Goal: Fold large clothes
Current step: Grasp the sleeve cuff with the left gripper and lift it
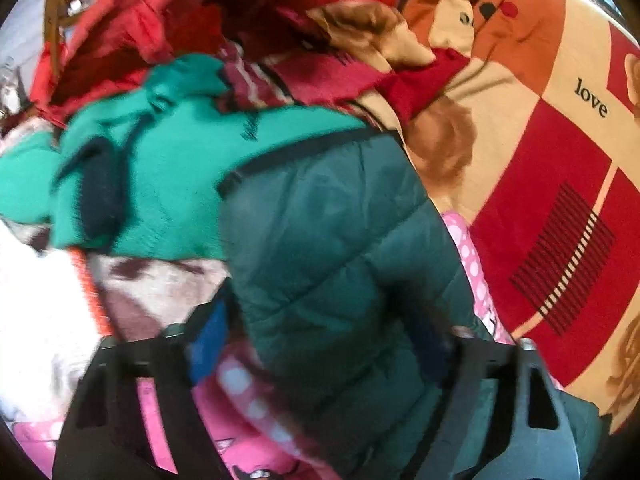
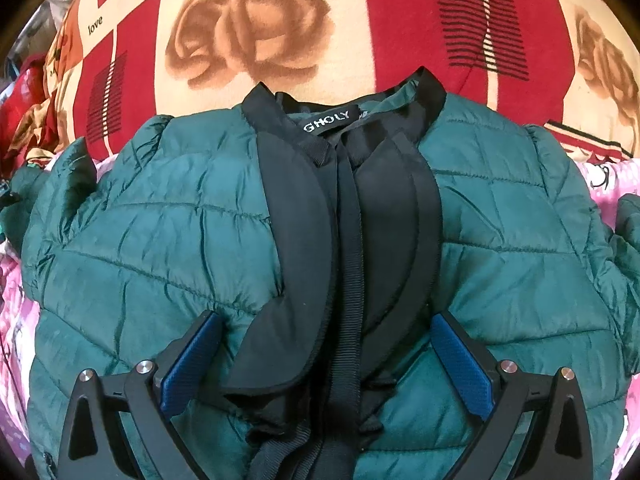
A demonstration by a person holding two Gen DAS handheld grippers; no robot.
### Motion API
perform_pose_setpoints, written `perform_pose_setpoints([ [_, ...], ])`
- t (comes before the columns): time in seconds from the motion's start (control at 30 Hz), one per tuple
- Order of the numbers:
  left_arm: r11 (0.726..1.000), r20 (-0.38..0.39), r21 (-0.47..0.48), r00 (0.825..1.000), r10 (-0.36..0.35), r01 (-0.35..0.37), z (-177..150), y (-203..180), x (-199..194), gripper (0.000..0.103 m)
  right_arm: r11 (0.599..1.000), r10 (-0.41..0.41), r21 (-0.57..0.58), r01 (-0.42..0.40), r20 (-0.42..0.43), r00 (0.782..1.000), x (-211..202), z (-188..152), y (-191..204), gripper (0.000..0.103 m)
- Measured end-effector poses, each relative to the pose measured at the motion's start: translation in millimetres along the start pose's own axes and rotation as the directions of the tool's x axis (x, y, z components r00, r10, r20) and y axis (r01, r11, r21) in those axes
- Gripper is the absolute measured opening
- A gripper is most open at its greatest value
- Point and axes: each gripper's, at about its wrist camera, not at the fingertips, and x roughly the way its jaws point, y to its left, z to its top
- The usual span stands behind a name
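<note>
Jacket [image 2: 168,248] sleeve between left gripper [image 1: 320,344] fingers, seemingly ungripped.

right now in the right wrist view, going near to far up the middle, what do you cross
right gripper, jaws spread wide over the jacket → black ribbed front placket of the dark green quilted puffer jacket → black neck label reading GHOLY → black collar band → red and cream rose-print blanket

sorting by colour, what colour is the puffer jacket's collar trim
Black, on the dark green quilted jacket; collar trim shows best in the right wrist view.
</note>
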Motion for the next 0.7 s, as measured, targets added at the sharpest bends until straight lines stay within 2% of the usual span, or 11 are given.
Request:
perform_pose_setpoints([
  [0.03, 1.0, -0.005, -0.006, 1.0, -0.014, 0.014, 0.2, 0.1, 1.7, 0.066, 1.0, 0.003, 0.002, -0.003, -0.003, 1.0, 0.7, -0.2, -0.6, 0.103],
  [0.13, 0.998, -0.006, -0.011, 0.998, -0.057, 0.057, 1.3, -0.4, 1.8, 0.044, 1.0, 0.02, 0.014, -0.02, -0.008, 1.0, 3.0, 0.6, -2.9, 0.103],
  [0.17, 0.997, -0.015, -0.008, 0.997, -0.073, 0.072, 1.6, -1.2, 1.6, 0.027, 1.0, 0.025, 0.017, -0.025, -0.008, 1.0, 3.6, 0.6, -3.6, 0.103],
  [0.2, 0.996, -0.025, -0.009, 0.996, -0.09, 0.09, 1.8, -2.2, 0.5, 0.016, 0.999, 0.029, 0.017, -0.029, -0.007, 1.0, 4.0, 0.2, -3.9, 0.103],
  [0.33, 0.989, -0.004, 0.008, 0.989, -0.148, 0.148, -1.3, -10.5, -25.7, 0.012, 0.999, 0.037, 0.011, -0.037, -0.005, 0.999, 4.3, 0.8, -4.7, 0.103],
  [0.47, 0.972, 0.044, 0.12, 0.977, -0.209, 0.203, -11.5, -34.2, -72.8, 0.011, 0.997, 0.067, 0.041, -0.068, 0.014, 0.998, -10.0, 3.0, -11.9, 0.102],
  [0.6, 0.944, 0.061, 0.216, 0.962, -0.266, 0.248, -28.4, -61.3, -119.8, 0.011, 0.995, 0.073, 0.056, -0.078, 0.081, 0.994, -41.7, 2.8, -18.5, 0.102],
  [0.7, 0.917, 0.054, 0.283, 0.95, -0.307, 0.281, -48.4, -83.0, -154.6, 0.011, 0.996, 0.067, 0.055, -0.073, 0.093, 0.993, -57.3, 1.2, -21.8, 0.102],
])
